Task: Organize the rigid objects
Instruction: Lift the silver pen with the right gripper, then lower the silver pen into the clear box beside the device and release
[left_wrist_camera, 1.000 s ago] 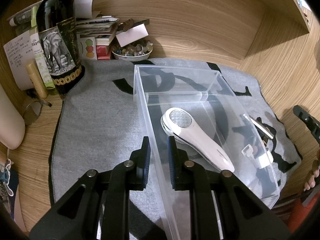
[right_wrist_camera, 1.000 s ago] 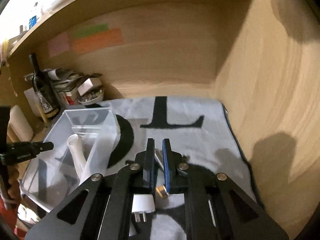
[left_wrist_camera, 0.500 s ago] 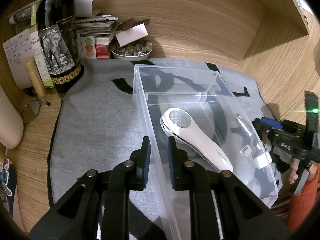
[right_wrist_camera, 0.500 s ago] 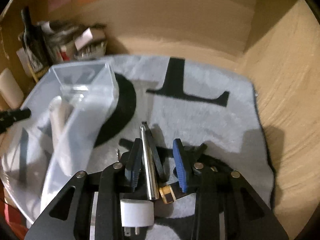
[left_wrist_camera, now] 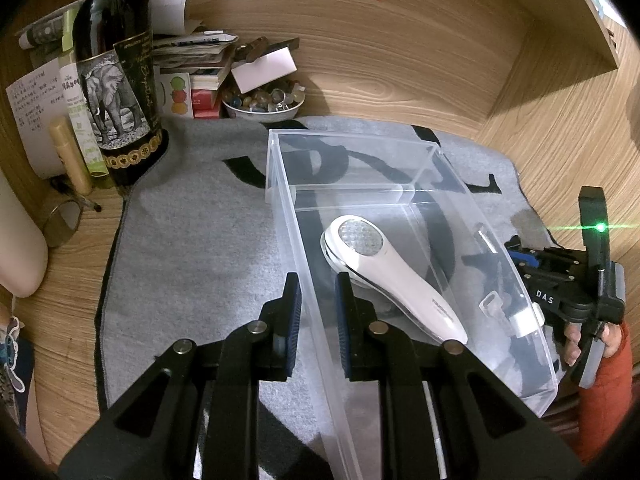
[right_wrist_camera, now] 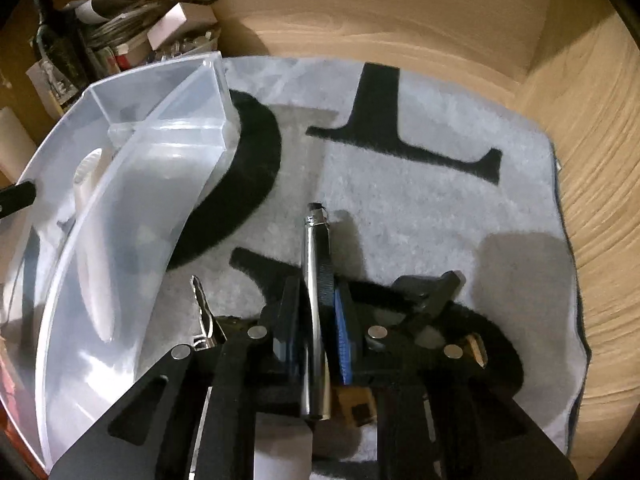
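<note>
Right wrist view: right gripper [right_wrist_camera: 316, 332] jaws, just closing, clamp metal pen [right_wrist_camera: 314, 304]; long axis points toward mat's [right_wrist_camera: 420, 208] bare far edge.
Left wrist view: left gripper [left_wrist_camera: 316, 312] jaws pinch clear bin's [left_wrist_camera: 296, 240] left wall.

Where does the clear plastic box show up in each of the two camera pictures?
Left wrist view: the clear plastic box fills the centre and right, and the left gripper is clamped on its near wall.
Right wrist view: the same box curves along the left edge.
Shared landmark: the white handheld device lying inside it, seen only faintly through the wall in the right wrist view.
</note>
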